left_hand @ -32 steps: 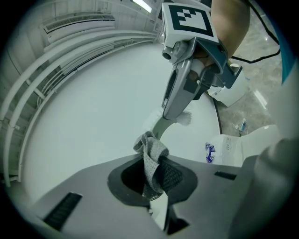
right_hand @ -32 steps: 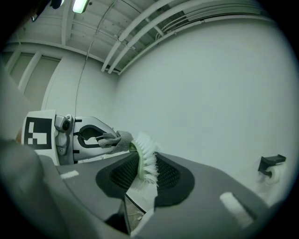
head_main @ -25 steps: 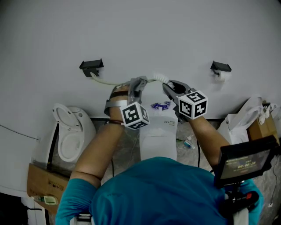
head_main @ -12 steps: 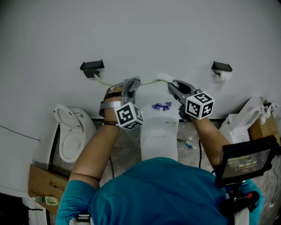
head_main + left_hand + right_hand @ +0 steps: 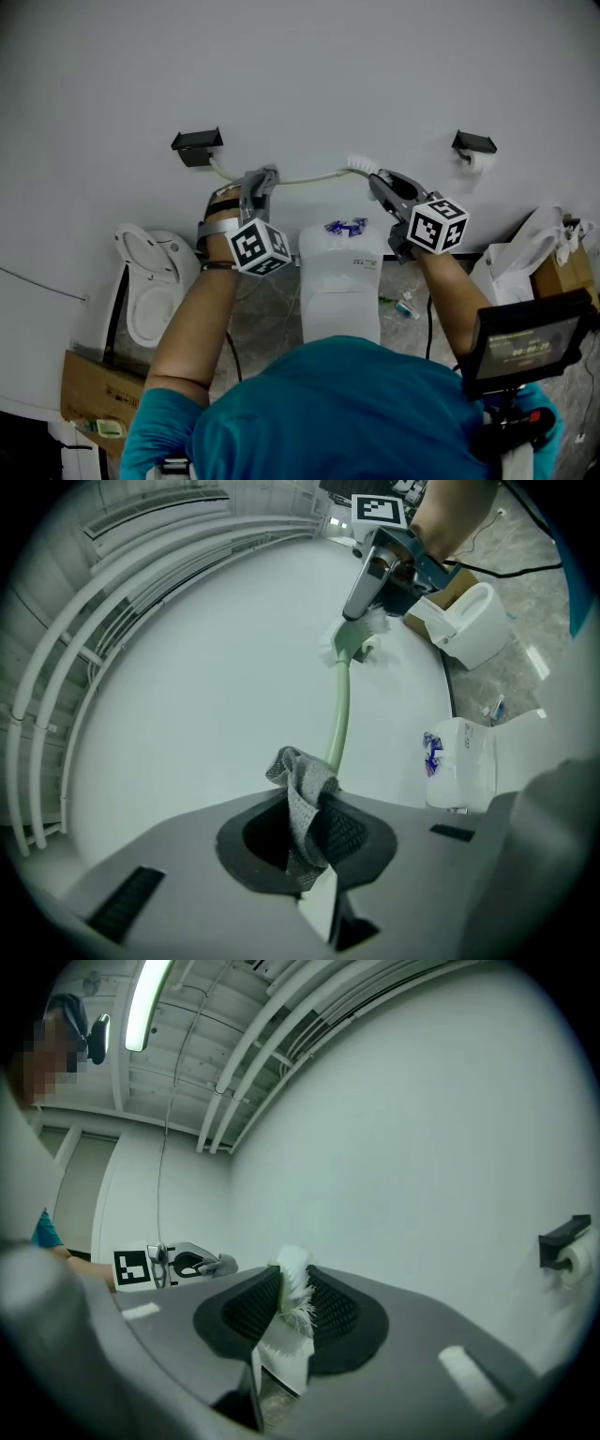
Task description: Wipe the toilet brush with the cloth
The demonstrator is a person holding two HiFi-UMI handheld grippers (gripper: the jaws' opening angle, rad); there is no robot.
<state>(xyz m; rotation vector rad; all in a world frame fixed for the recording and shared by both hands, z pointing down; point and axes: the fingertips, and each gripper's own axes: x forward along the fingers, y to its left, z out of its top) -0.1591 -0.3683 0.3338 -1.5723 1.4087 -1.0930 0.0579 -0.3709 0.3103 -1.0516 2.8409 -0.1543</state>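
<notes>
A toilet brush with a pale green handle (image 5: 309,175) and white bristles (image 5: 360,163) is held level in front of the white wall. My right gripper (image 5: 377,178) is shut on the bristle end; the right gripper view shows white bristles (image 5: 292,1288) pinched between the pads. My left gripper (image 5: 262,177) is shut on a grey cloth (image 5: 303,789) that is bunched around the handle (image 5: 339,710). In the left gripper view the handle runs away from the cloth to the right gripper (image 5: 380,569). The handle's far end passes left of the left gripper, near a black wall bracket (image 5: 197,143).
A white toilet (image 5: 150,291) stands at the lower left with a cardboard box (image 5: 92,394) in front of it. A white tank (image 5: 339,272) sits below the brush. A toilet-roll holder (image 5: 472,148) is on the wall at right, a white bag (image 5: 516,253) and a screen (image 5: 525,342) below it.
My left gripper has slid left along the handle with the cloth. My right gripper has drifted slightly right with the bristle end, so the two stand farther apart.
</notes>
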